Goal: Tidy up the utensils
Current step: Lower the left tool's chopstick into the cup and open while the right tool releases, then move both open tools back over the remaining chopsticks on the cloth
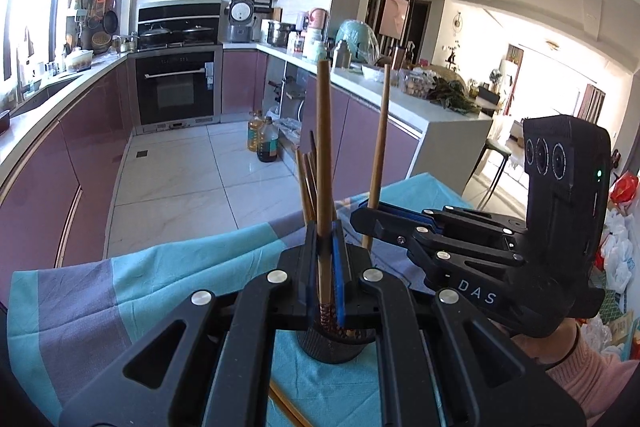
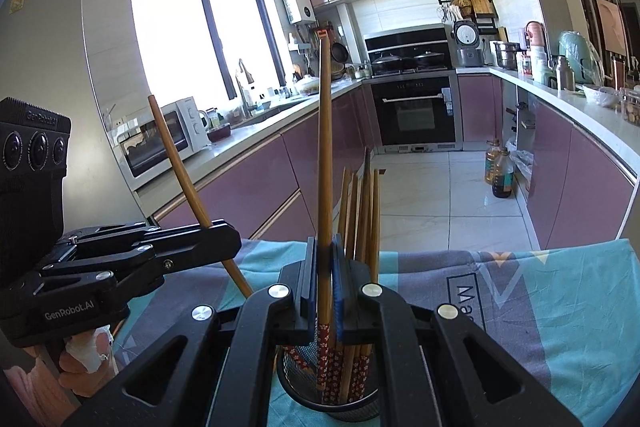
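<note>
A black mesh holder (image 1: pixel 332 349) (image 2: pixel 298 383) stands on the teal and grey tablecloth (image 1: pixel 160 275) with several wooden chopsticks (image 2: pixel 360 211) upright in it. My left gripper (image 1: pixel 325 239) is shut on one chopstick (image 1: pixel 323 147), whose patterned lower end reaches the holder's mouth. In the right wrist view that left gripper (image 2: pixel 224 233) comes in from the left with its chopstick (image 2: pixel 180 167) slanted. My right gripper (image 2: pixel 325 247) is shut on another chopstick (image 2: pixel 325 147); its red flowered end sits inside the holder. The right gripper (image 1: pixel 366 217) also shows beside the holder, its chopstick (image 1: pixel 380 147) nearly upright.
A loose chopstick (image 1: pixel 286 407) lies on the cloth near the front edge. The table's far edge drops to a tiled floor (image 1: pixel 180 179) with oil bottles (image 1: pixel 266 141). Purple cabinets (image 2: pixel 256 183) line both sides. A hand in a pink sleeve (image 1: pixel 580 359) holds the right gripper.
</note>
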`<act>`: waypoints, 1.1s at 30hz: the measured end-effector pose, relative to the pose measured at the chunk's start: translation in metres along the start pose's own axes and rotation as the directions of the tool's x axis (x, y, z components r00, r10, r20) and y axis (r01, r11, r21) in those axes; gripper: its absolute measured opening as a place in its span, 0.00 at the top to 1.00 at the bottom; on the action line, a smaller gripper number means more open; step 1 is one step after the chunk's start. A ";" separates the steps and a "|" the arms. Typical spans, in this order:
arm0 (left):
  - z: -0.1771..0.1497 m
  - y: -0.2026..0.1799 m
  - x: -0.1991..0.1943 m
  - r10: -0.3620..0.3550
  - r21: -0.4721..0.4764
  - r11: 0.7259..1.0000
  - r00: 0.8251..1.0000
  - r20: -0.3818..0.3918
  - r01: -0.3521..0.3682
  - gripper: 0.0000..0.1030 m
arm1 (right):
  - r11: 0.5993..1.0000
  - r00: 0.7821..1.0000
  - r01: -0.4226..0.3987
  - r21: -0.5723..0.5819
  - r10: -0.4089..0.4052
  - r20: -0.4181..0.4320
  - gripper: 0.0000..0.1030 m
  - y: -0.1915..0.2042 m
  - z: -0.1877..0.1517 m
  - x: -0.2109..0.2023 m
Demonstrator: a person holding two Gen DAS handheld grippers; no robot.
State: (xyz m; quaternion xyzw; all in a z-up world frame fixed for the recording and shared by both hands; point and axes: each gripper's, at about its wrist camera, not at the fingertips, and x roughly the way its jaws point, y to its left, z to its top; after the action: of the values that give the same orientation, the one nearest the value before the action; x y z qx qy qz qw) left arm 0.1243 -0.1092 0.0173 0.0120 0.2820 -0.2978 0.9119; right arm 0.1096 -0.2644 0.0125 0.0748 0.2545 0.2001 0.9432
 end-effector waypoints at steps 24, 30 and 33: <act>0.019 0.029 0.071 -0.031 -0.077 0.997 0.983 -0.182 0.018 0.92 | 0.999 0.992 0.023 0.035 -0.018 -0.128 0.92 -0.012 -0.022 0.026; 0.015 0.040 0.059 -0.010 -0.093 0.996 0.990 -0.142 -0.003 0.87 | 0.999 0.993 0.019 0.044 -0.014 -0.114 0.91 -0.013 -0.021 0.022; 0.007 0.042 0.041 0.020 -0.090 0.996 0.995 -0.101 -0.029 0.79 | 0.999 0.995 0.002 0.042 0.002 -0.100 0.87 -0.011 -0.024 0.013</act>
State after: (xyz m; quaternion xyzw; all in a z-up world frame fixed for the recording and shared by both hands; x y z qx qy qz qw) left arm 0.1783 -0.0978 -0.0038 -0.0112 0.3406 -0.2726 0.8997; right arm 0.1112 -0.2680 -0.0159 0.0844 0.3056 0.1983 0.9275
